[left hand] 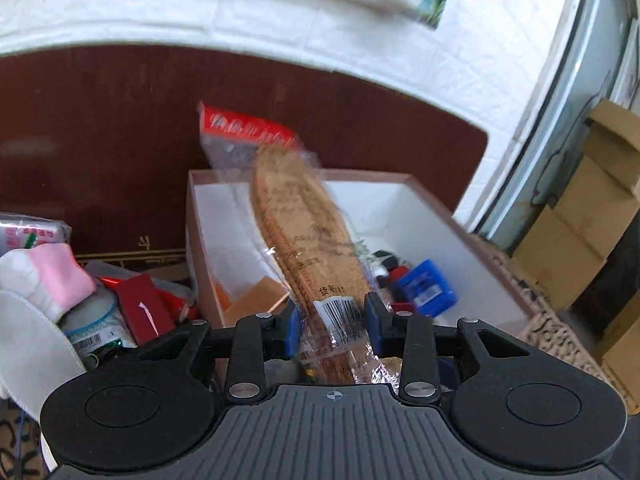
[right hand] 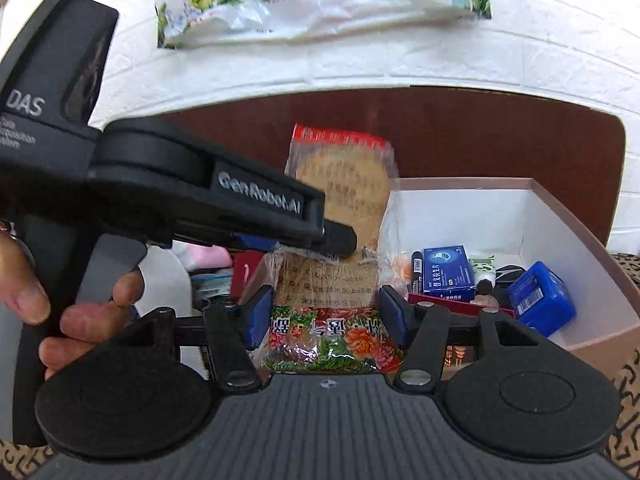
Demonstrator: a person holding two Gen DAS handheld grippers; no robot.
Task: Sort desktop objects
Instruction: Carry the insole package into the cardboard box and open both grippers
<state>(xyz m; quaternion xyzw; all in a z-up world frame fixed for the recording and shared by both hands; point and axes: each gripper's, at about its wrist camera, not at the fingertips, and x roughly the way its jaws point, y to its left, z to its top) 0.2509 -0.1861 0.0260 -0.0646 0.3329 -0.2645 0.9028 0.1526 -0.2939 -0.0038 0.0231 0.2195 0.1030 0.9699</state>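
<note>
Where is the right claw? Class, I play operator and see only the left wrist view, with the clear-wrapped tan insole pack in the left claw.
Observer: The right claw straddles the flowered lower end of the clear-wrapped tan insole pack.
Operator: What else lies in the white-lined cardboard box beside the blue plastic case?
Observer: A blue printed rectangular carton.
Operator: Who holds the left claw?
Observer: A bare hand.

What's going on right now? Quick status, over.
Left gripper shut on insole packet. Right gripper open around its end. Box below, partly filled.
</note>
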